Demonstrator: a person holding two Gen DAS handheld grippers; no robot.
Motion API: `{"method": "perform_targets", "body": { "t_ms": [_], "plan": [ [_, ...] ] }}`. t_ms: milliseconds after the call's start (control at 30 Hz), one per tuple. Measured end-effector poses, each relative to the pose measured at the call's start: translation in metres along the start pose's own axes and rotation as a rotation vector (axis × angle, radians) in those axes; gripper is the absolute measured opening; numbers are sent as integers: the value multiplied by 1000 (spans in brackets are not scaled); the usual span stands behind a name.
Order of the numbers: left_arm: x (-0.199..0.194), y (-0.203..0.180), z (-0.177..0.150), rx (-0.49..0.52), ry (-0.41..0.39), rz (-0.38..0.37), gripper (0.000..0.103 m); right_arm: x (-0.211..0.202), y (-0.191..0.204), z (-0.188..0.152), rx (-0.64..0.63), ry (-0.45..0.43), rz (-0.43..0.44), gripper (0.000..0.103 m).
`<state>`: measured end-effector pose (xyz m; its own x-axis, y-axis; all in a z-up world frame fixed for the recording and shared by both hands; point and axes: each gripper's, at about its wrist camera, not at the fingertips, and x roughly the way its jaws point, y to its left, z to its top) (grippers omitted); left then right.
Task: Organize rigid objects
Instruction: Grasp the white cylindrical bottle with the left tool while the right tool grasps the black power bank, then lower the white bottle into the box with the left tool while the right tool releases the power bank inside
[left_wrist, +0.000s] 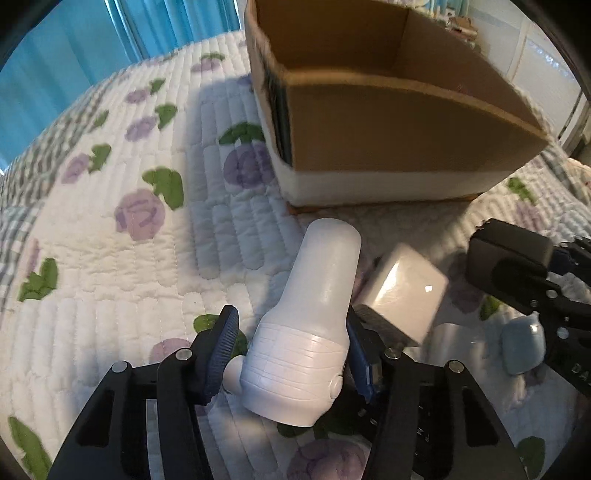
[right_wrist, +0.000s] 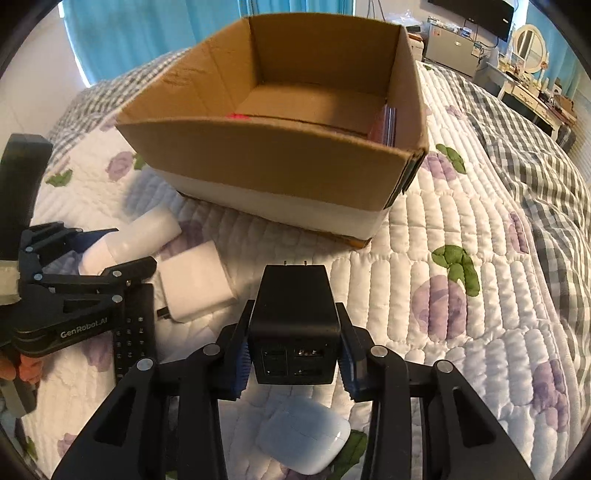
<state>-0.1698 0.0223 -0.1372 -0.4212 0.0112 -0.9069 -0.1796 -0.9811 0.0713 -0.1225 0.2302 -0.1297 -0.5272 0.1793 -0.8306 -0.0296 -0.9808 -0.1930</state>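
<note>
My left gripper (left_wrist: 291, 349) is around a white plastic bottle-shaped device (left_wrist: 314, 321); its right pad touches it, while the left pad (left_wrist: 221, 354) stands a little off. My right gripper (right_wrist: 293, 360) is shut on a black multi-port charger (right_wrist: 293, 321) and holds it above the quilt; it also shows in the left wrist view (left_wrist: 506, 258). An open cardboard box (right_wrist: 280, 162) stands just beyond, with a reddish flat item (right_wrist: 386, 125) against its right wall. A white power adapter (right_wrist: 195, 284), a black remote (right_wrist: 135, 332) and a white earbud case (right_wrist: 304, 441) lie on the quilt.
The floral quilted bedspread (left_wrist: 110, 258) covers the bed. A grey checked blanket (right_wrist: 535, 177) lies to the right. Blue curtains (left_wrist: 74, 55) hang behind. A dresser with a mirror (right_wrist: 528, 48) stands far right. A bluish case (left_wrist: 522, 347) lies by the right gripper.
</note>
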Motion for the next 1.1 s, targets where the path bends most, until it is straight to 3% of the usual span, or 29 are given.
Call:
{"method": "perform_targets", "body": {
  "t_ms": [367,667,867,1100],
  "plan": [
    [-88,-9,8,12,-177,-53,57,-61,6,23,-19,-120,-12,38],
    [-141,-9,51,15,-300,-72,57,-134,5,69,-38,-250,-38,38],
    [-142,-6,95,-51,-333,-60,57,-152,1,111,-42,-305,-50,38],
    [-100,-8,146,-111,-293,-61,57,-123,-13,158,-31,-296,-58,38]
  ]
}}
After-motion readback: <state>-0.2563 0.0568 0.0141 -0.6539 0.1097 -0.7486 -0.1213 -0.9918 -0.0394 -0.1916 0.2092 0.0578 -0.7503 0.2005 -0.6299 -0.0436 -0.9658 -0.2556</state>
